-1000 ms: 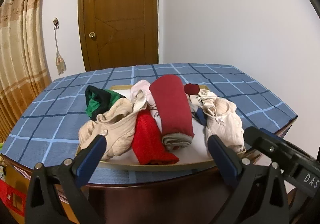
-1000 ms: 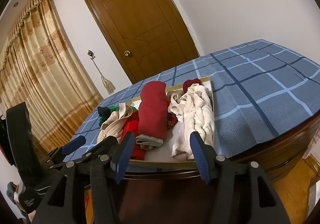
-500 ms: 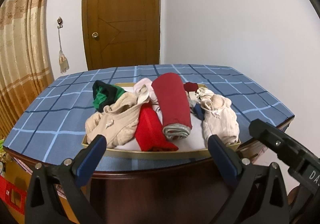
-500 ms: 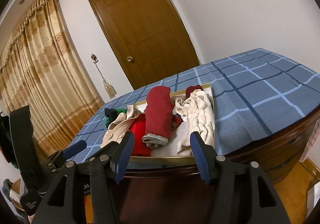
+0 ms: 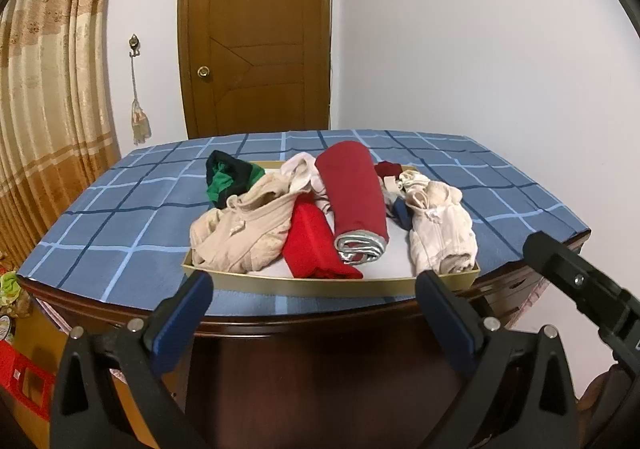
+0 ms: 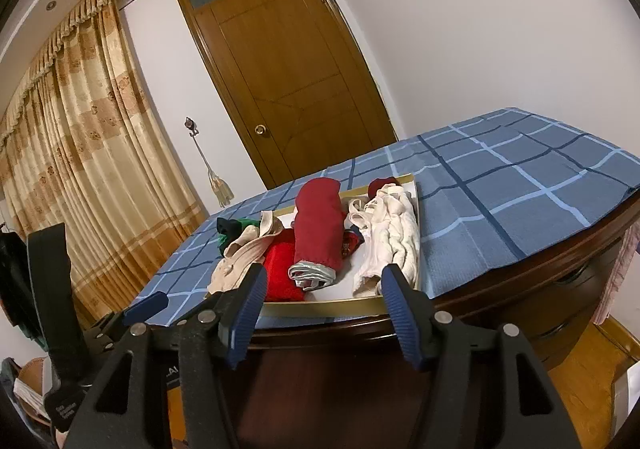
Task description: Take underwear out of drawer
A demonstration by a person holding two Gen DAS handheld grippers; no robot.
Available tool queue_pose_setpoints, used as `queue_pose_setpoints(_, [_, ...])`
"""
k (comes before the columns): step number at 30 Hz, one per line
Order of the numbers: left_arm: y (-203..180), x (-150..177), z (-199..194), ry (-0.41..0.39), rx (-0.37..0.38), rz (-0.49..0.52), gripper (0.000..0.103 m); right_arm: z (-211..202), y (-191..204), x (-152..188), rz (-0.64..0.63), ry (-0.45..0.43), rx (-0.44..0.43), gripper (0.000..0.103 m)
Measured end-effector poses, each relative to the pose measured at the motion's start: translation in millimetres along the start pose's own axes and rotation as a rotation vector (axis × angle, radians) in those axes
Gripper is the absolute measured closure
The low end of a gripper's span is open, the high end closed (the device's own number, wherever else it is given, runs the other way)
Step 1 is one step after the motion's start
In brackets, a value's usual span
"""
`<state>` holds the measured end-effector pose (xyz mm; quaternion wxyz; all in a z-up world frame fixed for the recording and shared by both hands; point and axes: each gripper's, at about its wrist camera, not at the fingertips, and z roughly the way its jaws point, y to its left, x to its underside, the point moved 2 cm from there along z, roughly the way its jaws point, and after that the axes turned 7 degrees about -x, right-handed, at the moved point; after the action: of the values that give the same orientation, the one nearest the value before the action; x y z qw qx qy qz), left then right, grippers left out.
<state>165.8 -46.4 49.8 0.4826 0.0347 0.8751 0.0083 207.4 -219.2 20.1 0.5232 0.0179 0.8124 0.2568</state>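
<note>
a shallow gold-rimmed drawer [image 5: 328, 283] sits on the blue checked cloth [image 5: 120, 217] of a dark wooden table, heaped with underwear: a dark red roll [image 5: 356, 193] in the middle, a bright red piece [image 5: 312, 245] beside it, beige garments [image 5: 244, 229] at the left, cream ones [image 5: 440, 225] at the right. the left gripper [image 5: 312, 301] and right gripper [image 6: 322, 293] both hang short of the table's near edge, jaws apart and empty, touching nothing

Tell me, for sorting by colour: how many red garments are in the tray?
3: a dark red roll in the middle, a bright red piece left of it, a maroon one at the back. Others may be buried.
</note>
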Motion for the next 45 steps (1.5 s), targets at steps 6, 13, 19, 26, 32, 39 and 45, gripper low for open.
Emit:
queue_pose_setpoints(6, [-2.0,6.4,-5.5,-0.010,-0.010,0.006,0.000,-6.0,-0.4,4.8,-0.012,-0.012,0.004,0.040])
queue_pose_setpoints(13, [1.2,15.2,-12.9,-0.007,-0.012,-0.004,0.000,-11.3,2.2,10.5,-0.028,-0.014,0.005,0.038])
queue_pose_setpoints(19, [8.0,22.3,-28.5,-0.027,-0.021,-0.020,0.000,-22.3,9.2,14.5,-0.046,-0.039,-0.001,0.030])
queue_pose_setpoints(26, [14.7,32.8,-51.1,-0.067,-0.066,-0.020,0.000,-39.3,20.9,24.6,-0.070,-0.058,-0.006,0.029])
queue_pose_setpoints(32, [17.9,38.9,-61.0,-0.055,-0.064,-0.039,0.000,-53.2,27.1,34.9,-0.076,-0.067,-0.012,0.029])
queue_pose_setpoints(39, [14.5,41.7,-73.3,-0.079,-0.098,-0.014,0.000,-67.6,31.6,36.1,-0.083,-0.093,-0.014,0.028])
queue_pose_setpoints(45, [14.9,41.0,-77.7,-0.088,-0.118,-0.013,0.000,-73.0,33.3,34.9,-0.080,-0.106,-0.016,0.028])
